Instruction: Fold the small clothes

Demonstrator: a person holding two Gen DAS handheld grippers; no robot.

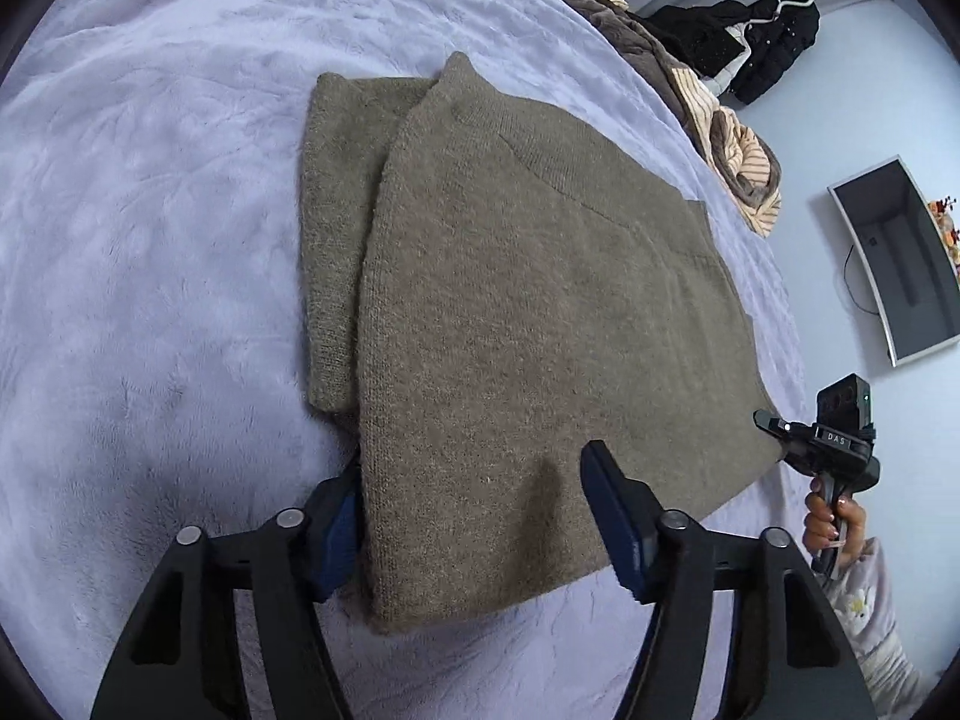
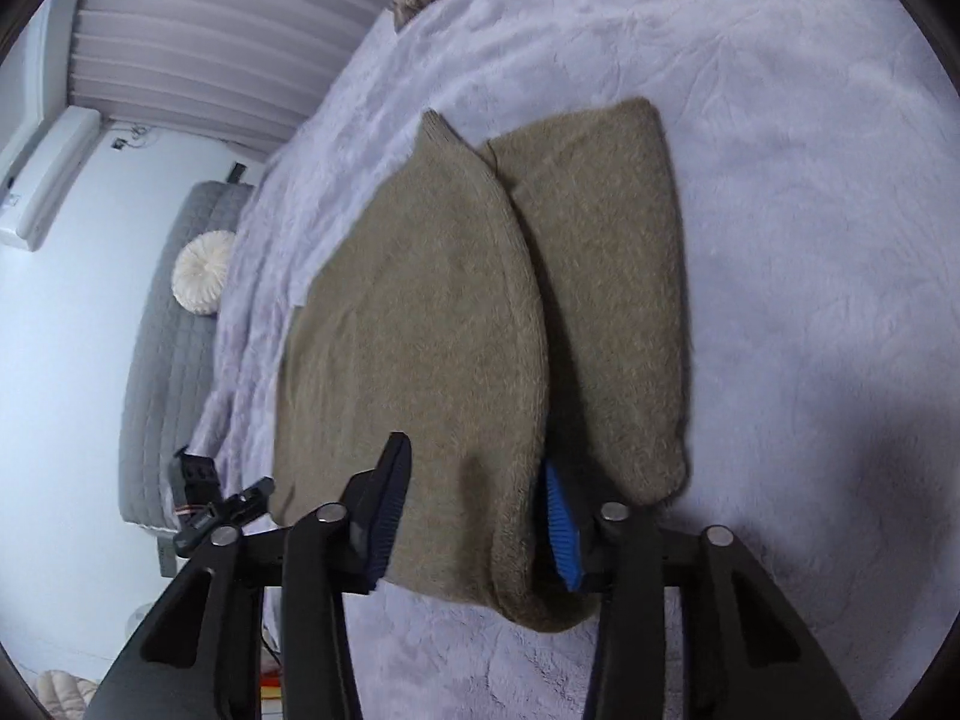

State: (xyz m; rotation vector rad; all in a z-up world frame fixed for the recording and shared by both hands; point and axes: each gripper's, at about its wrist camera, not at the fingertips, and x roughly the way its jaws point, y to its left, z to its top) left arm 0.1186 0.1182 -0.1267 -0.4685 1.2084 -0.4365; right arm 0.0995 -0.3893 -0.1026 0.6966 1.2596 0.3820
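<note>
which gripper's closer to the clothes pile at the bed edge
Right. The right gripper is at the sweater corner along the pile's bed edge; the left gripper straddles the hem farther in.

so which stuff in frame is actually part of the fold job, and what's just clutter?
Part of the job:
- olive knit garment, half folded on the lilac blanket
- left gripper, open, straddling the garment's near edge
- right gripper, open, also straddling an edge

Just lying about:
- brown and striped clothes heap
- black jacket
- grey bench with white round cushion
</note>
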